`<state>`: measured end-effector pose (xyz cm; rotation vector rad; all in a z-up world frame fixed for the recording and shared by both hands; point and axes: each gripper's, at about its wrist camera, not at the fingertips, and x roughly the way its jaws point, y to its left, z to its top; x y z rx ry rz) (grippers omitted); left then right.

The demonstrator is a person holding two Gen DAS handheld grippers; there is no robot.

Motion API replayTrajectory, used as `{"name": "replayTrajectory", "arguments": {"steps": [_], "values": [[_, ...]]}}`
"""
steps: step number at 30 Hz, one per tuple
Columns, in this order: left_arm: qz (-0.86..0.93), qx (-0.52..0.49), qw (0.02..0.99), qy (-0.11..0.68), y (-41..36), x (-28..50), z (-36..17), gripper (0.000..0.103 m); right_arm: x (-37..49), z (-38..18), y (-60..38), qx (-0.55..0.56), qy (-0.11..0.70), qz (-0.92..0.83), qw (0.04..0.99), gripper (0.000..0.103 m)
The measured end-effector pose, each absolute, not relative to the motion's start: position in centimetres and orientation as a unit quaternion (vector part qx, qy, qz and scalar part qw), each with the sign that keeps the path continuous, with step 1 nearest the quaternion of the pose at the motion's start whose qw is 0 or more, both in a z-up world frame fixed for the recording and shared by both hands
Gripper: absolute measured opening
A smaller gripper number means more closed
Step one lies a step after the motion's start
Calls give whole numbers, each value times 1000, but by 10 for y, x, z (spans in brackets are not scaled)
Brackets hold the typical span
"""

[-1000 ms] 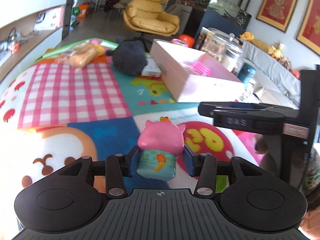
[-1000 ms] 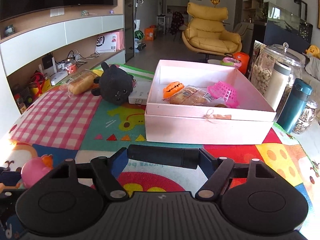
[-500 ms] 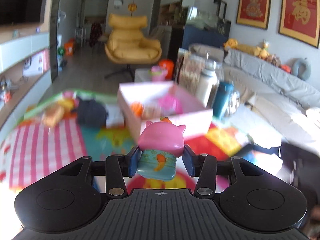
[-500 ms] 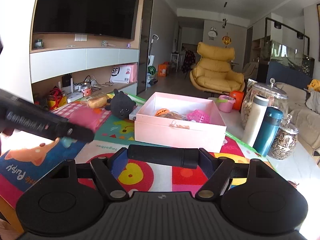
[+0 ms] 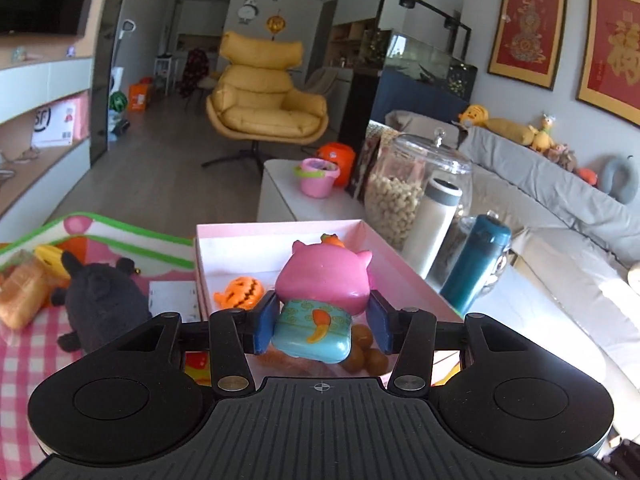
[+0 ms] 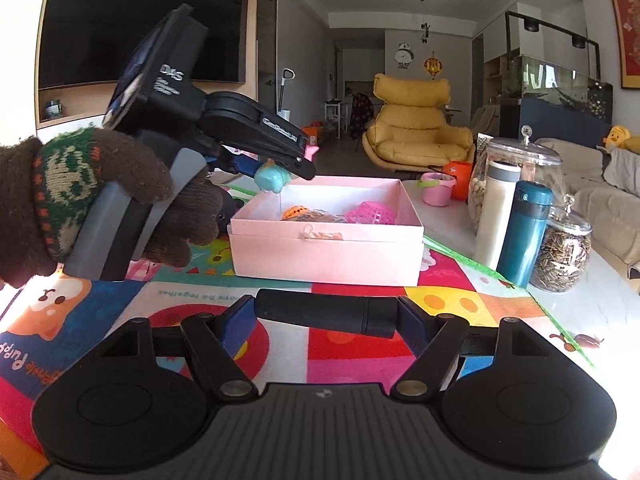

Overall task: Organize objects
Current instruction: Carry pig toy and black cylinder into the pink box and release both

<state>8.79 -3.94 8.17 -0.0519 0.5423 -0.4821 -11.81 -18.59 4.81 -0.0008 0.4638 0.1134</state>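
Note:
My left gripper is shut on a pink and teal squishy pig toy and holds it in the air over the near left part of the open pink box. In the right wrist view the same left gripper hangs above the box's left rim. The box holds an orange pumpkin toy, a pink net basket and wrapped snacks. My right gripper is shut on a black cylinder, low over the colourful mat in front of the box.
A black plush toy and a wrapped bread lie on the mat left of the box. A white flask, a teal bottle, a nut jar and a seed jar stand to its right.
My left gripper has lifted the pig toy off the mat and carried it forward and right, over the box. My right gripper has pulled back from the box, still holding the cylinder.

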Motion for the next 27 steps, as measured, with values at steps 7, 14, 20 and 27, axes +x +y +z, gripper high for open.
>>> {"name": "replayTrajectory", "arguments": {"steps": [7, 14, 20, 27], "values": [[-257, 54, 920, 292, -43, 96, 54, 53, -85, 41, -186, 9, 266, 40, 963, 75], [-279, 36, 928, 243, -28, 100, 61, 53, -54, 61, -188, -13, 262, 19, 965, 75], [-308, 139, 908, 250, -46, 97, 52, 54, -21, 89, -191, -15, 238, -12, 971, 75], [-295, 74, 939, 164, -22, 90, 58, 53, 13, 105, -189, -2, 239, -15, 971, 75]]}}
